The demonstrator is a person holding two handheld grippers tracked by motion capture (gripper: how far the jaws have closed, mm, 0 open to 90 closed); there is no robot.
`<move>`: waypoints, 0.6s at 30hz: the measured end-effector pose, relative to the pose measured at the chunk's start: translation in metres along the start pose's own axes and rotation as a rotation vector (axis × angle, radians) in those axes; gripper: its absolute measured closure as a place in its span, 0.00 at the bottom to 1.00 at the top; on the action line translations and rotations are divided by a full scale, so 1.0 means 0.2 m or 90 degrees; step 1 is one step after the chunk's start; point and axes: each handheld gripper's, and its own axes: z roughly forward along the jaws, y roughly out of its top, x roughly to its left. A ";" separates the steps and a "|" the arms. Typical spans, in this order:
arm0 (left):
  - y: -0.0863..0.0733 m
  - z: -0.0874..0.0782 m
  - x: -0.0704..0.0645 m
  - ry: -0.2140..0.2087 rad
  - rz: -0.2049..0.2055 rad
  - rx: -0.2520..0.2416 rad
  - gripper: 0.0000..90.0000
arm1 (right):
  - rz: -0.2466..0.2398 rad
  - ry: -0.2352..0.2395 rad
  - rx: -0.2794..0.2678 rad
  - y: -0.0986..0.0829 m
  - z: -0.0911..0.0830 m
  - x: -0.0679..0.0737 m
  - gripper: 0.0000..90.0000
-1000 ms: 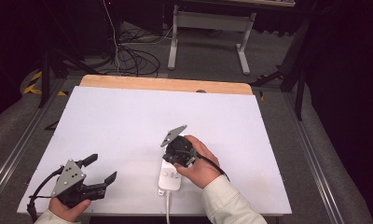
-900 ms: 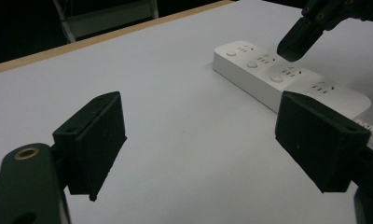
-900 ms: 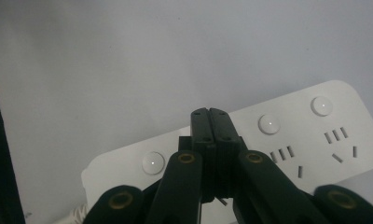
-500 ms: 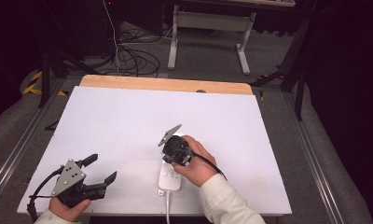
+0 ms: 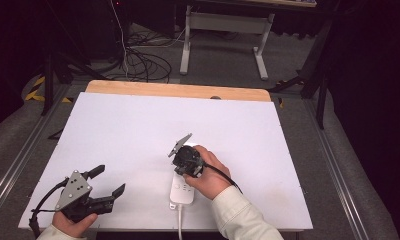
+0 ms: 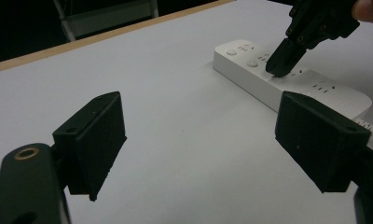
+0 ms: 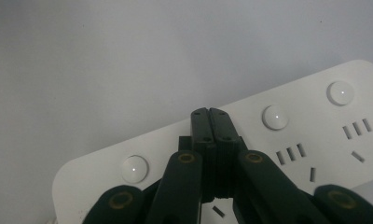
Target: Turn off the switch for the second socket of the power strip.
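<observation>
Right gripper view: closed right hand-held gripper (image 7: 210, 114) on unbranded white power strip (image 7: 292, 126); left hand-held gripper (image 6: 201, 140) wide open, empty.

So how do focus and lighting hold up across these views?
High view: white table evenly lit, surroundings dark. Left gripper view: near jaws soft, power strip sharper. Right gripper view: small glare dots on the strip's buttons, shut right hand-held gripper fairly sharp.
</observation>
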 end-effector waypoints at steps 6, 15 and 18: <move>0.00 0.00 0.00 -0.001 -0.004 -0.001 0.19 | 0.002 -0.008 -0.003 -0.01 0.01 0.01 1.00; 0.00 0.00 -0.01 -0.002 -0.007 0.000 0.19 | -0.001 -0.016 -0.008 -0.02 0.01 0.02 1.00; 0.00 0.00 -0.01 -0.002 -0.007 0.000 0.19 | -0.001 -0.015 -0.014 -0.02 0.01 0.02 1.00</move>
